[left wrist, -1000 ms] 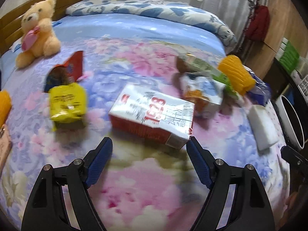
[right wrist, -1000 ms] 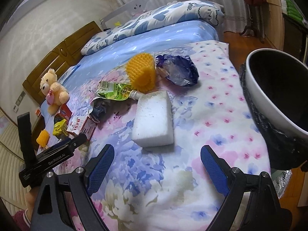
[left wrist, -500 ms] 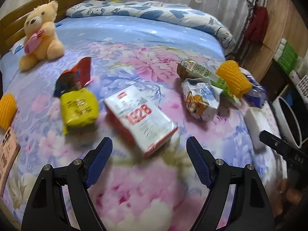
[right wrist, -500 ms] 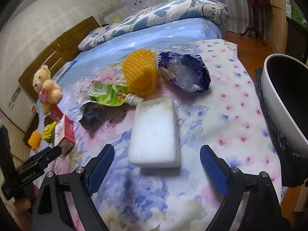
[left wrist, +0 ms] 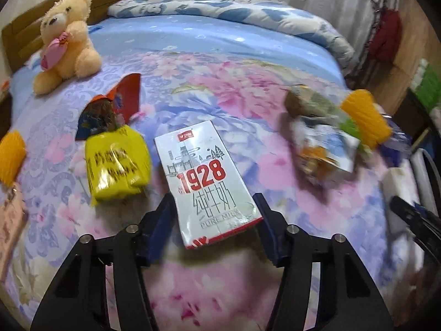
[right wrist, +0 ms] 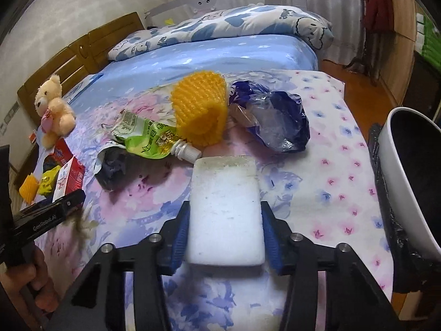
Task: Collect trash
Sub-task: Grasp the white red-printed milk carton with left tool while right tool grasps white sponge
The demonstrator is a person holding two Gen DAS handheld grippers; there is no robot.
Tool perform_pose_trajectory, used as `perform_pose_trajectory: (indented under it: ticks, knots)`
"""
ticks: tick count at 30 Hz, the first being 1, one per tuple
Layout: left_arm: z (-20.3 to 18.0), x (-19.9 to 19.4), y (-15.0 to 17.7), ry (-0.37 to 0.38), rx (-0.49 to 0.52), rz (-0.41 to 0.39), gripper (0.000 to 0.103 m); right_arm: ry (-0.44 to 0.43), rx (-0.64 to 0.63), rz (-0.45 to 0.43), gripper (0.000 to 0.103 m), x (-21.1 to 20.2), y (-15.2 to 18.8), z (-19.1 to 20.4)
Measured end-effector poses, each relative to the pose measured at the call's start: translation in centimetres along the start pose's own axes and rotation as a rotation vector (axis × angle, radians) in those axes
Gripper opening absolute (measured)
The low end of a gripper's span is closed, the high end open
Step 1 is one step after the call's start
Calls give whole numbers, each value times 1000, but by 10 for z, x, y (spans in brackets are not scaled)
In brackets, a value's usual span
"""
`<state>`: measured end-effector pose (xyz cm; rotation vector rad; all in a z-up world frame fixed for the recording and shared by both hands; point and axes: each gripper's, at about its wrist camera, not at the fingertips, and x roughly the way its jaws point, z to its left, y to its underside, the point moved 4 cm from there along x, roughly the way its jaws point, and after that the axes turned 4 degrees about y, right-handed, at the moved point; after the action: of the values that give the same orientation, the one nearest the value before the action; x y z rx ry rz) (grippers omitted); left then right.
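Left gripper [left wrist: 215, 209]: jaws closing, the near end of the milk carton [left wrist: 205, 176] between them. Blue pads sit at the carton's two long edges; contact looks made or nearly made, but I cannot tell whether they press yet. The carton lies flat on the floral bedspread [left wrist: 248, 104], printed face up, just beside the yellow packet [left wrist: 117, 165].

Right gripper [right wrist: 224, 234]: jaws closing, the white foam block [right wrist: 224, 212] between them. Pads flank its long sides near the close end; the same doubt about pressure applies. The block lies flat on the bedspread, near the bin [right wrist: 413, 176] at the bed's right edge.

Handling, judged:
- Carton: likely empty, so light; thin board walls will buckle under a hard squeeze. Gripping across the narrow width near the end is sound (the glossy face may slip if tilted).
- Foam block: very light, soft, compressible; the pads should bite in and hold well. A mid-length grip would balance better, though its low weight makes the end grip tolerable.

Remaining litter: green pouch [right wrist: 146, 138], orange foam net [right wrist: 199, 110], blue bag [right wrist: 275, 121].
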<state>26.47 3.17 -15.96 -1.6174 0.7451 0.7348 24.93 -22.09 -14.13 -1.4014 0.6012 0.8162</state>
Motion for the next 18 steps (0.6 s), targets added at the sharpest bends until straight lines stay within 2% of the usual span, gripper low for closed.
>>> perform_pose_trajectory:
  ticks: [5, 8, 15, 18]
  knots:
    - [-29, -26, 18, 110, 108, -37, 47, -45, 30, -15, 47, -19, 8, -6]
    - [-49, -35, 28, 163, 163, -42, 47, -61, 50, -23, 47, -33, 13, -12]
    - [-92, -46, 38, 222, 269, -43, 47, -65, 121, -31, 47, -59, 26, -44]
    - [-98, -46, 41, 242, 275, -37, 47, -61, 146, -39, 47, -68, 32, -56]
